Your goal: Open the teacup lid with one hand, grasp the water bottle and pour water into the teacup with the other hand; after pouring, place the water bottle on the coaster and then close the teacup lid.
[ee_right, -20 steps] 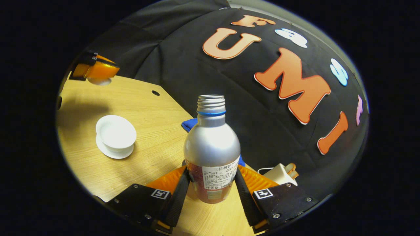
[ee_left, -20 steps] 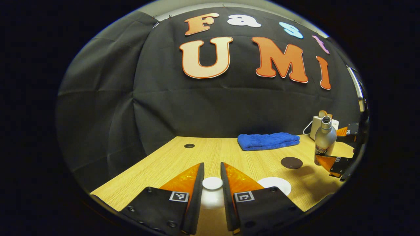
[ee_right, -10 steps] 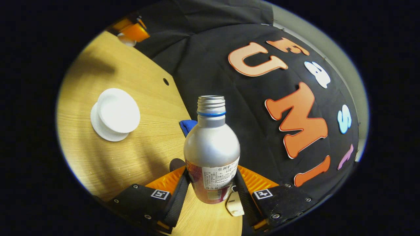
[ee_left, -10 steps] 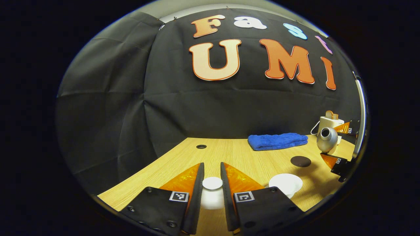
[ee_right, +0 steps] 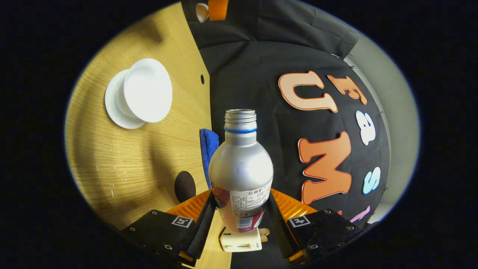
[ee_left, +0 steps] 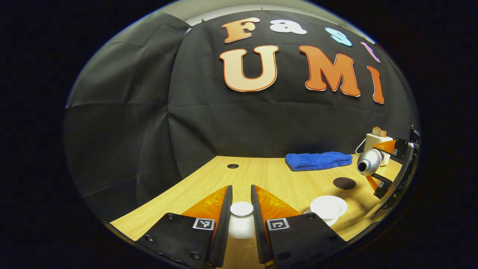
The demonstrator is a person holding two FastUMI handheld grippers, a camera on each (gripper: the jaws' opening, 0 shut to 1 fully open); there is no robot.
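In the left gripper view the left tongs [ee_left: 241, 209] were clenched on the knob of the one white teacup lid [ee_left: 241, 220], both fingers pressing its sides, holding it above the near edge of the wooden surface [ee_left: 261, 175]. To their right stood the single white teacup [ee_left: 328, 206] on its saucer, uncovered. Just beyond it lay one dark round coaster [ee_left: 344, 183], bare, and further back one folded blue towel [ee_left: 318, 160] near the far edge. At the right edge the right tongs [ee_left: 381, 164] held the one silver water bottle [ee_left: 368, 162] tipped on its side, its open mouth facing the teacup.

In the right gripper view the right tongs [ee_right: 241, 215] were clamped on the lower body of the water bottle [ee_right: 241, 172], a finger on each side of its label; the label's small print was too fine to make out. The bottle had no cap and a blue ring under its threaded neck. One small white appliance [ee_right: 241, 239] showed below the bottle
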